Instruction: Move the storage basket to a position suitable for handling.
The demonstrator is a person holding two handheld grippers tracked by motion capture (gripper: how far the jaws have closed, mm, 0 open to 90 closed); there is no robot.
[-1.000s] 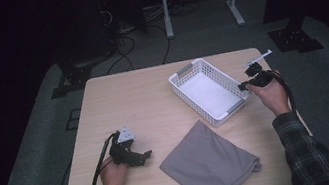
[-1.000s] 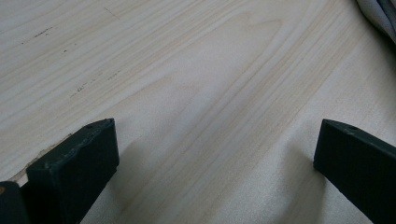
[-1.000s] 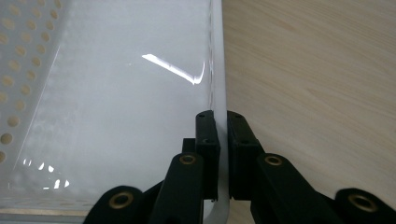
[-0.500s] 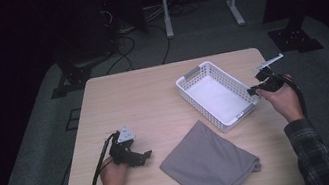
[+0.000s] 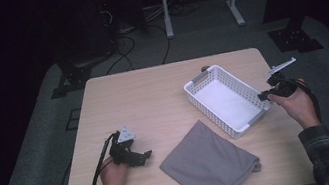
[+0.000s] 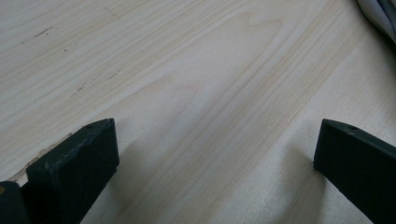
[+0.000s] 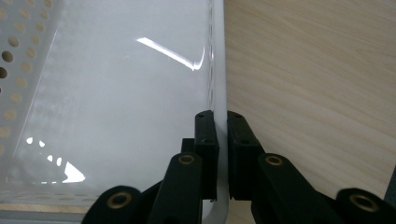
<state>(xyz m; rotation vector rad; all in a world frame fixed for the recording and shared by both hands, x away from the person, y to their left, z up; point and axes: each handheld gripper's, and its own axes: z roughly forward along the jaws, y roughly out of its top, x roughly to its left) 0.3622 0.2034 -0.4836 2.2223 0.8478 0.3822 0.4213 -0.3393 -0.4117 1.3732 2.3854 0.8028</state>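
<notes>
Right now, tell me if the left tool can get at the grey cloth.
Probably yes. The left tool rests on the table with jaws open, pointing toward the grey cloth, apart from it, with bare wood between. The right tool is clamped on the white basket rim.

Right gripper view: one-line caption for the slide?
Right gripper clamped on the side wall of the white perforated basket, wooden table beside it.

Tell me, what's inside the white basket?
Nothing that can be seen: the white basket shows a bare, shiny floor. The right gripper pinches its rim. The near wall hides a thin strip of floor in the high view.
</notes>
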